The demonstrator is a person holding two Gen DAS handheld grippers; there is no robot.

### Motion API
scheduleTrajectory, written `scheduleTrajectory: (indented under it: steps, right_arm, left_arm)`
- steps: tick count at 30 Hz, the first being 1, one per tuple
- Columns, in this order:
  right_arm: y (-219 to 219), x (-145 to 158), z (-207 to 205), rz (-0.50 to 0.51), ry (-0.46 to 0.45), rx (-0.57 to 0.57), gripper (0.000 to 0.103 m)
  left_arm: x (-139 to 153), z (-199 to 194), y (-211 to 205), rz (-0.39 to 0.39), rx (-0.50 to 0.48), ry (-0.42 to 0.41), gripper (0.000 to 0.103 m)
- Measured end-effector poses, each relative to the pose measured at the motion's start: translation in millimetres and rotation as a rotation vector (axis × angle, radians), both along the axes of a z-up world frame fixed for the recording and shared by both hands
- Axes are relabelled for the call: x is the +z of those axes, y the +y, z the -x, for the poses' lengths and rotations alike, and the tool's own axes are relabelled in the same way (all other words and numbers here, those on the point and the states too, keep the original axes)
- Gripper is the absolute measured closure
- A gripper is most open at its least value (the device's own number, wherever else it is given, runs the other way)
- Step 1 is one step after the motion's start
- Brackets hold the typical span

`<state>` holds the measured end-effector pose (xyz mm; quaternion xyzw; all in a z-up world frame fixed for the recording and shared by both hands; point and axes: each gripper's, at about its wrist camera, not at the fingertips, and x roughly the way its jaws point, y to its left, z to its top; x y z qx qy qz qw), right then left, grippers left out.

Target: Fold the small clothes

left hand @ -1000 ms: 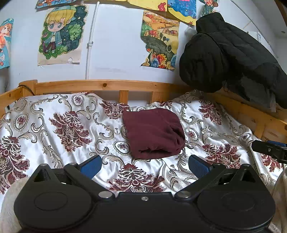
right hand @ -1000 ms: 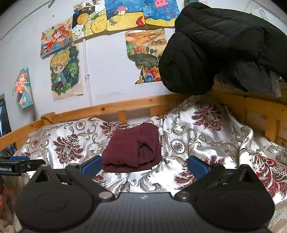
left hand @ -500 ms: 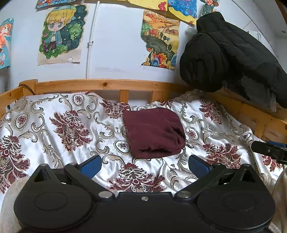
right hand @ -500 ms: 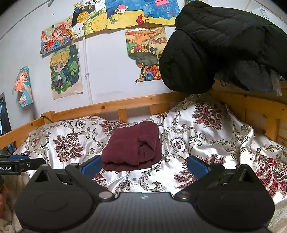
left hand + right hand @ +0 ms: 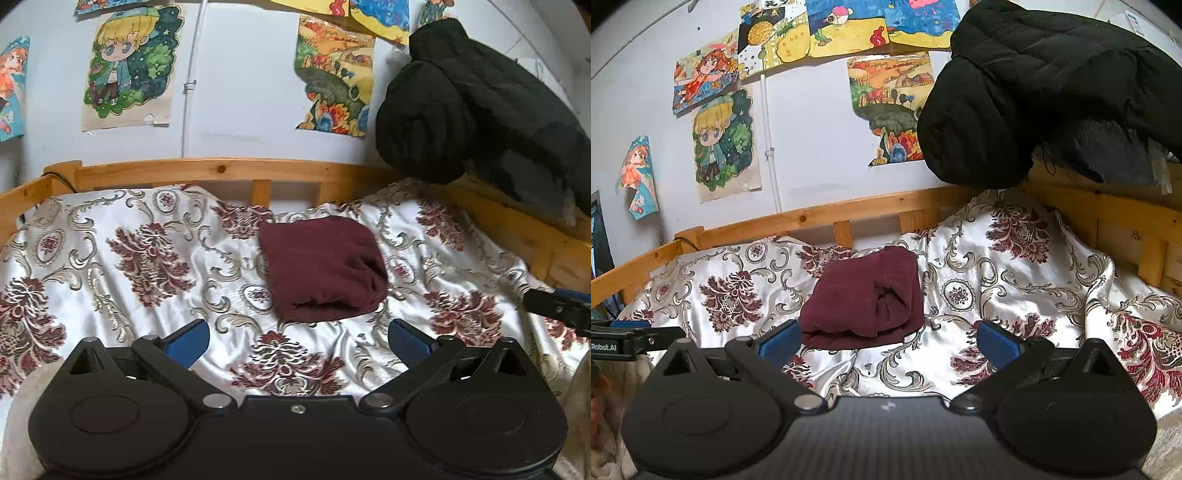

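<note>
A dark maroon garment lies folded into a compact bundle on the floral bedspread, near the middle of the bed. In the right wrist view the same maroon garment sits just beyond the left fingertip. My left gripper is open, held back from the bundle with nothing between its blue pads. My right gripper is open too and holds nothing. The other gripper's tip shows at the right edge of the left wrist view and at the left edge of the right wrist view.
A wooden bed rail runs along the back and right side. A black padded jacket hangs over the right corner of the frame. Cartoon posters cover the wall behind. A pale fleecy fabric lies at the bed's near edge.
Almost nothing differs. The right wrist view has shifted very slightly; the garment and both open grippers stay where they were.
</note>
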<state>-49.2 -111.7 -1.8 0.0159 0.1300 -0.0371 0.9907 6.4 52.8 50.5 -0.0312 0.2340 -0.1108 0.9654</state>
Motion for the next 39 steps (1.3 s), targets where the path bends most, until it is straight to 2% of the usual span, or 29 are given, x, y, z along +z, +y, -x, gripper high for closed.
scheduleTrajectory:
  steps: [16, 22, 24, 31, 39]
  right_arm:
    - [0.0, -1.0, 0.0, -0.001, 0.005, -0.001, 0.0]
    - [-0.2, -0.3, 0.0, -0.001, 0.005, -0.001, 0.0]
    - [-0.2, -0.5, 0.3, -0.002, 0.004, -0.003, 0.0]
    - [-2.8, -3.9, 0.6, -0.008, 0.006, -0.009, 0.0]
    - [-1.9, -5.4, 1.4, -0.009, 0.011, -0.011, 0.0]
  left_arm:
    - [2.1, -1.1, -2.3, -0.02, 0.01, 0.003, 0.001]
    - [8.3, 13.7, -8.1, -0.063, 0.088, -0.119, 0.001]
    - [9.4, 14.8, -9.9, -0.073, 0.086, -0.124, 0.001]
    - [13.7, 19.1, -4.4, -0.009, 0.034, -0.147, 0.001]
    - [12.0, 16.0, -3.6, -0.011, 0.048, -0.139, 0.001]
